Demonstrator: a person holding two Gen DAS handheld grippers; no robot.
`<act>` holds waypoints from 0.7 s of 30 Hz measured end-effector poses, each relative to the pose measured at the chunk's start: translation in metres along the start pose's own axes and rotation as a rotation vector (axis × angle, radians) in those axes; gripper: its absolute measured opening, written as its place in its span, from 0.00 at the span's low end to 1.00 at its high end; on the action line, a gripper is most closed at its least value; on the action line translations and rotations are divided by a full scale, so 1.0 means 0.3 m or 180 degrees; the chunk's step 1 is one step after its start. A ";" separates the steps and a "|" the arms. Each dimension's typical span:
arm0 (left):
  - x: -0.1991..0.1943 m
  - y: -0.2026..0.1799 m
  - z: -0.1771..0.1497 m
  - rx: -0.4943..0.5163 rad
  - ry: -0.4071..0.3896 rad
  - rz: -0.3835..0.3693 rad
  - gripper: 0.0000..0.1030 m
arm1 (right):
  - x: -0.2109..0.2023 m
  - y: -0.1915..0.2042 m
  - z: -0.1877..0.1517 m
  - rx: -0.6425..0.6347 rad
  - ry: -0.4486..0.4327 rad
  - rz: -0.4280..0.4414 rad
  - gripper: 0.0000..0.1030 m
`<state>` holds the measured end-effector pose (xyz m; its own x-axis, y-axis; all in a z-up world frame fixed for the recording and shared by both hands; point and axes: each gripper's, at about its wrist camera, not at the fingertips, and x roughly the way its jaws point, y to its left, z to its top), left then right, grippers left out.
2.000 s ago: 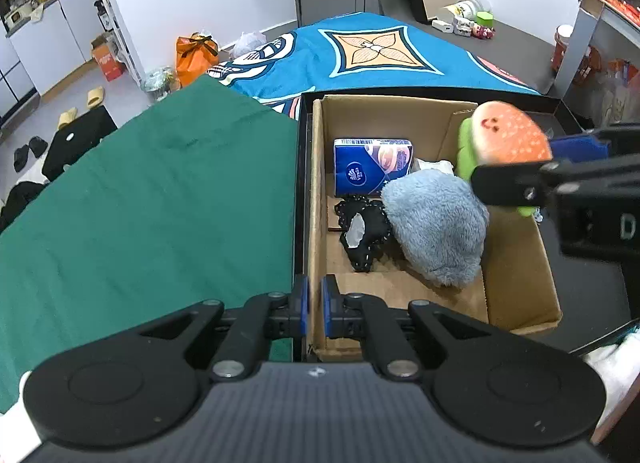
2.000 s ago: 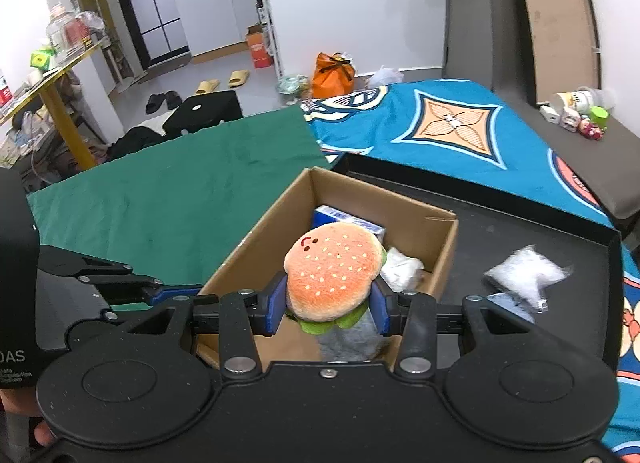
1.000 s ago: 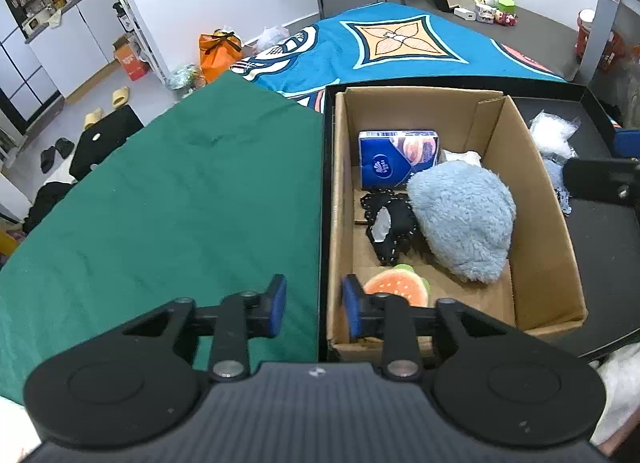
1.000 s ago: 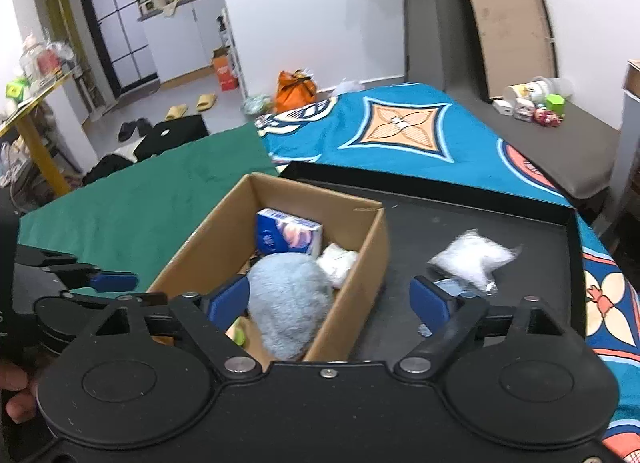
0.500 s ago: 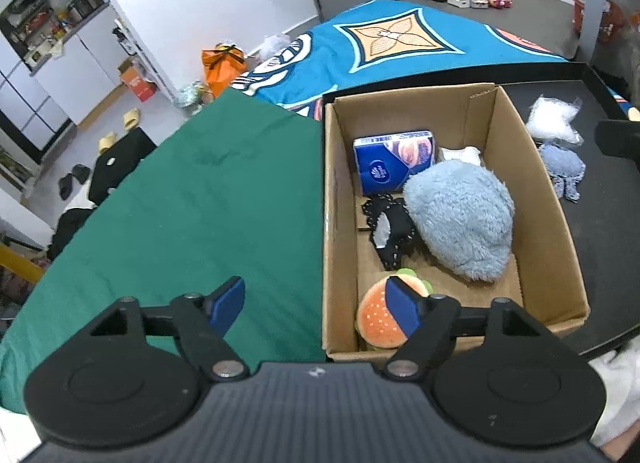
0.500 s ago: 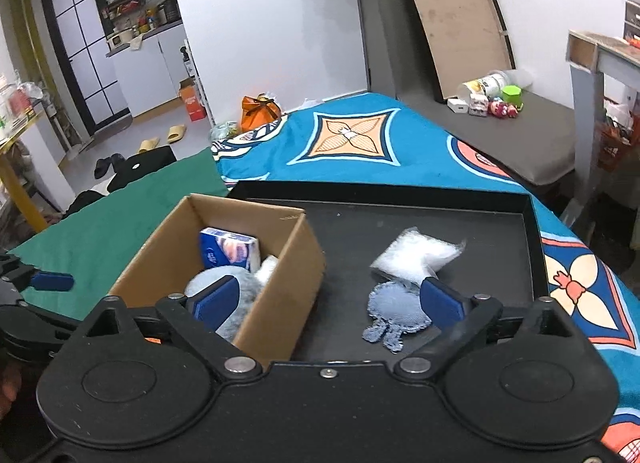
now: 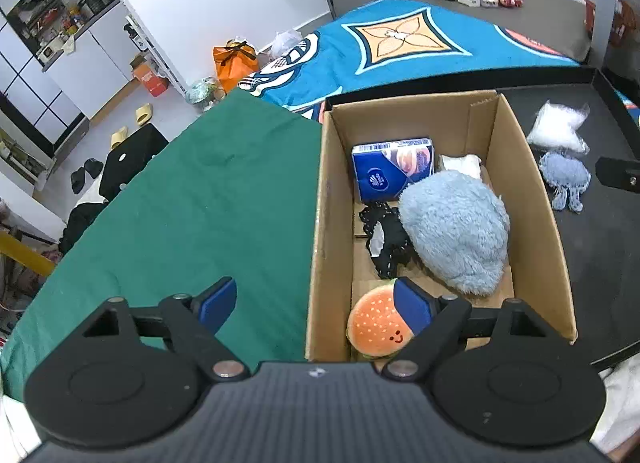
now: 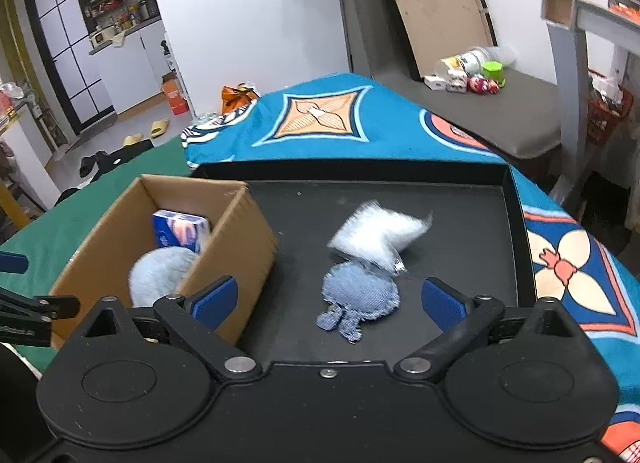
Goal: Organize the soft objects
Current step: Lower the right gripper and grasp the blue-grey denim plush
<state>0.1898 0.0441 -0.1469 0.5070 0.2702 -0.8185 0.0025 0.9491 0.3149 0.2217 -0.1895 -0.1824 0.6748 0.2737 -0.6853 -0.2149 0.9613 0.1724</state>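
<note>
**Two soft things left on the tray**

A green cloth [image 7: 180,203] covers the table on the left. My left gripper [image 7: 316,305] has just been opening and holds nothing. The burger toy [image 7: 376,329] sits in the cardboard box [image 7: 536,199]. My right gripper [image 8: 330,299] is wide open above the denim toy [image 8: 360,295] on the black tray [image 8: 472,223]. It looks light, flat and floppy, so I think I should pinch its round middle.

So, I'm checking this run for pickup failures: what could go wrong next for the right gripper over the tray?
The denim patch lies flat on the black tray, so the open right gripper may slide over it. The clear bag touches its far edge and could get pinched too. The cardboard box stands close to the left finger.
</note>
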 end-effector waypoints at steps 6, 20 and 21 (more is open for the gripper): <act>0.016 -0.027 0.019 0.0045 0.0064 0.0104 0.82 | 0.057 -0.055 -0.023 0.0211 0.0067 -0.0027 0.96; 0.106 -0.045 0.055 0.0111 0.0321 0.0354 0.82 | 0.202 -0.118 -0.032 0.0344 0.0170 -0.0024 0.71; 0.111 -0.045 0.056 0.0110 0.0336 0.0350 0.82 | 0.209 -0.117 -0.033 0.0340 0.0180 -0.0018 0.71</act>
<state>0.2212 0.0375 -0.1705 0.4124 0.3894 -0.8236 -0.0174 0.9073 0.4202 0.2645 -0.2064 -0.2383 0.6344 0.2689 -0.7247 -0.1327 0.9615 0.2406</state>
